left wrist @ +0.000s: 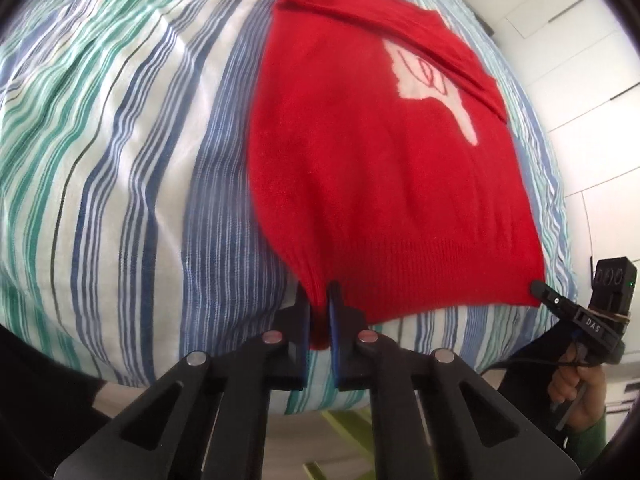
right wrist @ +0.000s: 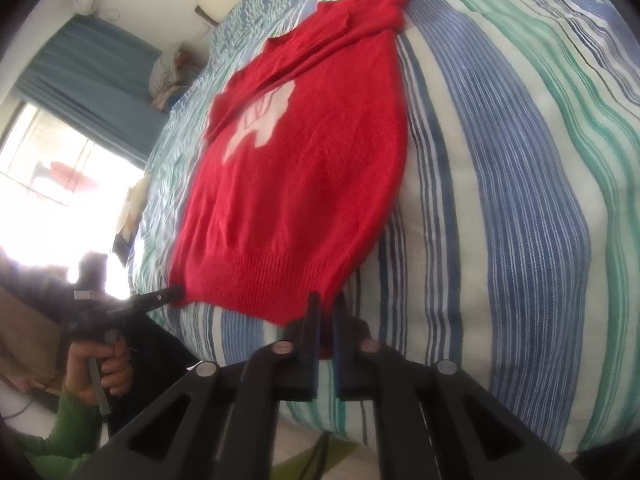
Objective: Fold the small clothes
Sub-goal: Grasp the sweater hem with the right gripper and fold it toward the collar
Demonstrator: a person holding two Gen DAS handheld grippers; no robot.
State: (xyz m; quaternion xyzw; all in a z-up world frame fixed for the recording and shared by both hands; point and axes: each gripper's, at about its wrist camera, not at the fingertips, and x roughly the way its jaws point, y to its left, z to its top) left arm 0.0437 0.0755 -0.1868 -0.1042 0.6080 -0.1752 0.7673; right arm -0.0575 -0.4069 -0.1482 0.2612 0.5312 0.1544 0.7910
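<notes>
The red sweater (left wrist: 380,168) lies flat on the striped bedding (left wrist: 120,140), neck end away from the person and ribbed hem at the near edge of the bed. At the hem's left corner, the left gripper (left wrist: 320,312) is clenched on a pinch of the ribbing, red knit bunched between its blue pads. At the hem's right corner, the right gripper (right wrist: 326,320) is likewise clamped on the knit. Both holds look shallow, so in my judgement a corner could slip free once the hem is lifted toward the neck, leaving a skewed fold. A sleeve seems already tucked over the chest beside the pale motif (left wrist: 432,80); uneven pulling could drag it loose. The soft bedding might also ride up with the sweater.
</notes>
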